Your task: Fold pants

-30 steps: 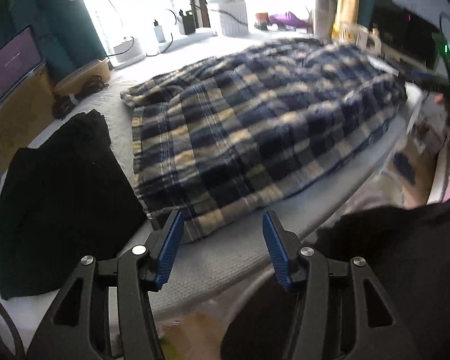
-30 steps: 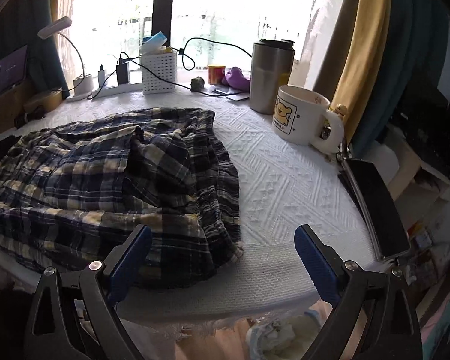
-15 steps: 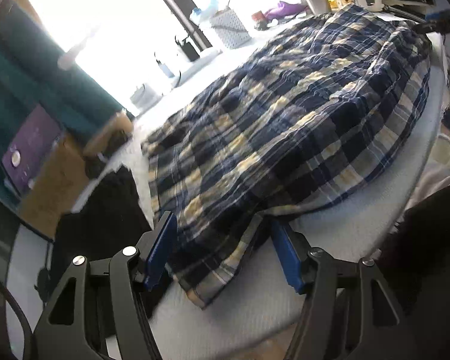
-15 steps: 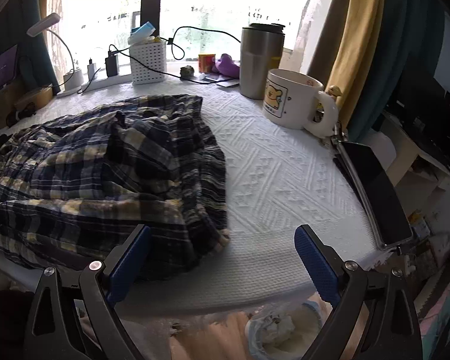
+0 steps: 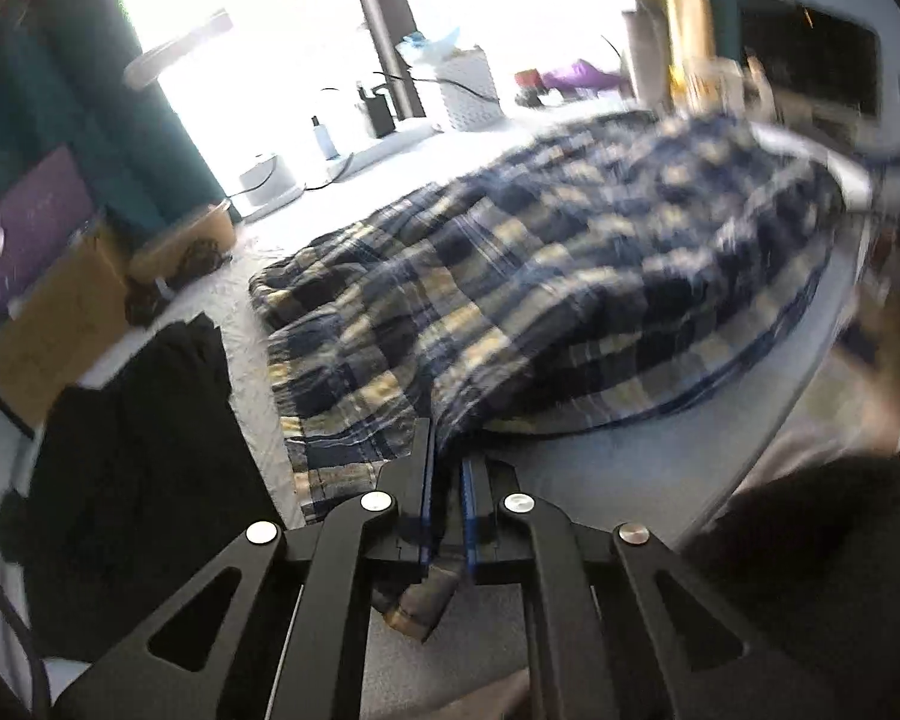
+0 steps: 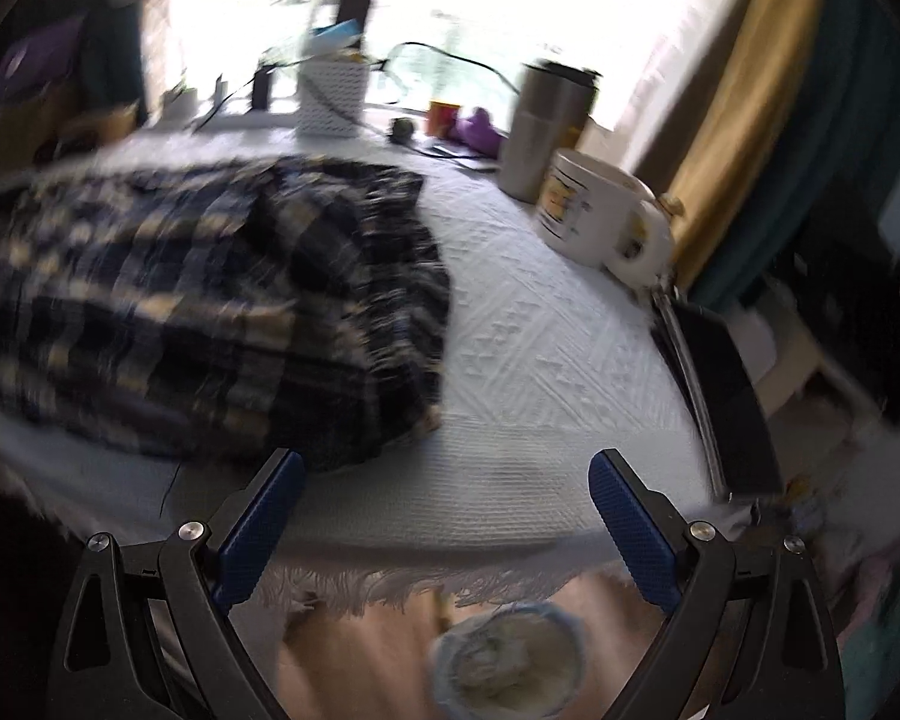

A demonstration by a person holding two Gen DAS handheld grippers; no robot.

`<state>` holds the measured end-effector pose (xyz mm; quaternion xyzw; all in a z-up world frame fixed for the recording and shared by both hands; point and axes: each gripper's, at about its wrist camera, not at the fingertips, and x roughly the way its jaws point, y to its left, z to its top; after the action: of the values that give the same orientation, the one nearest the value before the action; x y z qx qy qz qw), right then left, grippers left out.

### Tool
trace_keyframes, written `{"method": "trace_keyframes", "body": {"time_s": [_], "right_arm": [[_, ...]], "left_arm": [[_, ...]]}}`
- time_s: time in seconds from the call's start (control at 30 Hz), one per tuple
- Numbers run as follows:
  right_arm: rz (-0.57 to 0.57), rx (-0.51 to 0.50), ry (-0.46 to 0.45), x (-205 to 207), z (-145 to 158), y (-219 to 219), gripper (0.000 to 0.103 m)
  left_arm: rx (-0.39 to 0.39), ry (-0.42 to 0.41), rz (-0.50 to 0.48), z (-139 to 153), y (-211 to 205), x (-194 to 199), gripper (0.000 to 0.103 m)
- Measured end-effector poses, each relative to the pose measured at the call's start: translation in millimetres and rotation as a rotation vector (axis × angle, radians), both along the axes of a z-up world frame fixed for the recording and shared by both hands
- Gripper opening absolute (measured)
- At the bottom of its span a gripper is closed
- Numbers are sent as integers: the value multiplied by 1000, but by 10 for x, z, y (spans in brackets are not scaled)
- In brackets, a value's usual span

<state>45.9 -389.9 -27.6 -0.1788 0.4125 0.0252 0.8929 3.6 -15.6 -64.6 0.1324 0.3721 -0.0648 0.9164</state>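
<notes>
The plaid pants [image 5: 540,294], navy and yellow checks, lie spread over the white-covered table [image 5: 600,480]. My left gripper [image 5: 447,468] is shut on the pants' near hem, with a fold of cloth hanging between the fingers. In the right wrist view the pants [image 6: 210,300] lie to the left, blurred. My right gripper [image 6: 447,516] is wide open and empty, at the table's near edge, just right of the pants' corner.
A black garment [image 5: 132,480] lies left of the pants. A white mug [image 6: 594,216], steel tumbler [image 6: 540,132] and dark phone [image 6: 726,396] sit on the right side. A white basket [image 6: 330,102], cables and a lamp [image 5: 174,54] line the window edge.
My left gripper closed on the pants' near hem, which it straddled open half a second ago. My right gripper stayed open and moved closer to the table edge.
</notes>
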Motion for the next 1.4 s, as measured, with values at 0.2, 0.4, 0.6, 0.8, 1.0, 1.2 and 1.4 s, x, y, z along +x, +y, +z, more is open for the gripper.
{"method": "trace_keyframes", "body": {"time_s": [0.2, 0.4, 0.6, 0.8, 1.0, 1.2, 1.4], "right_arm": [[138, -100, -52, -45, -154, 405, 96], [191, -58, -66, 104, -202, 495, 58], [192, 16, -88, 123, -103, 476, 11], [145, 144, -176, 83, 266, 371, 5], [117, 195, -256, 54, 570, 318, 5], [80, 272, -335, 60, 895, 229, 5], [73, 309, -396, 39, 1162, 198, 5]], "left_arm": [[-156, -6, 24, 239, 122, 31, 5], [-187, -2, 33, 309, 136, 62, 5], [-237, -25, 11, 445, 145, -19, 5], [-277, -71, -18, 664, 153, -125, 5], [-317, -127, -46, 910, 138, -191, 5], [-362, -175, -69, 1131, 119, -196, 5], [-385, -214, -90, 1305, 101, -219, 5]]}}
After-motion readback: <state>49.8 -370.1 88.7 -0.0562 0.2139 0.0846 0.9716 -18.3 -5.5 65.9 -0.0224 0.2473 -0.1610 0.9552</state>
